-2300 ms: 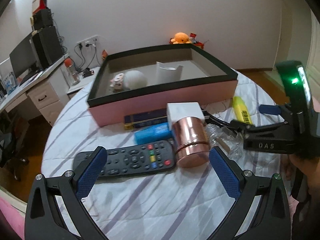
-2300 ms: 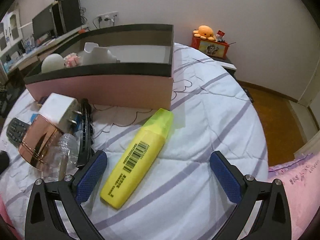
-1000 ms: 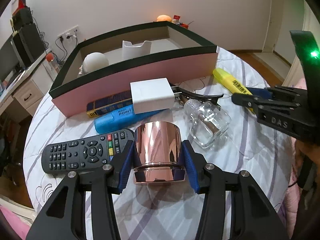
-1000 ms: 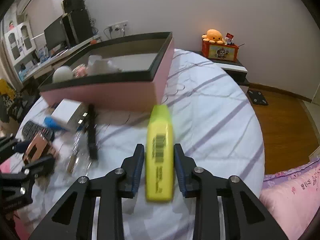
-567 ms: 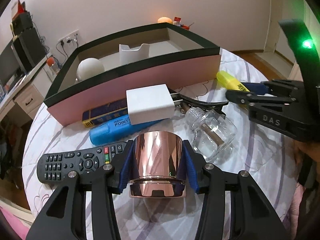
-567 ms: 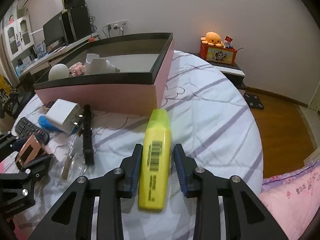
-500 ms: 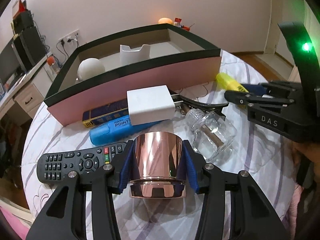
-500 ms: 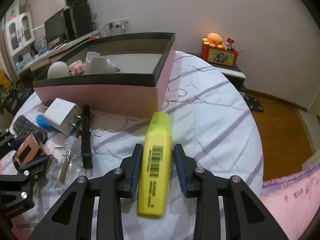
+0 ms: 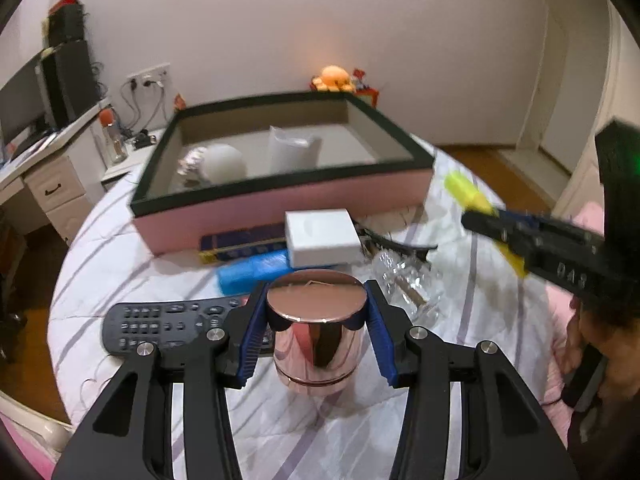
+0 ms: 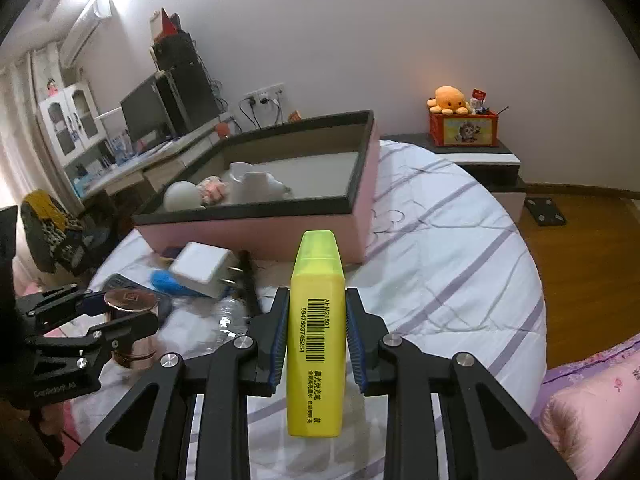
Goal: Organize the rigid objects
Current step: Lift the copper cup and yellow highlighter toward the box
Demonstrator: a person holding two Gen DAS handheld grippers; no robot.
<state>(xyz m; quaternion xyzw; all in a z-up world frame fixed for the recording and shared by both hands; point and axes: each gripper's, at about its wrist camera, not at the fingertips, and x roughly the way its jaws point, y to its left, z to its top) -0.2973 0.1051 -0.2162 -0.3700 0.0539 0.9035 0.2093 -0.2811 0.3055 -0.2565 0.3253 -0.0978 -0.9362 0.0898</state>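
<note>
Copper cup: shiny, rose-coloured cylinder you hold upright, flat closed face up, raised just clear of the bedspread, near centre.
Yellow highlighter: flat-sided, barcode facing you, translucent cap pointing far toward the box; you hold it off the bed, on the right.
Pink box: open, dark-rimmed, far centre; a white ball, a white holder and a small pink-and-white item lie in its left part.
Loose items: white charger, blue marker, dark remote, clear glass bottle lie between you and the box.
</note>
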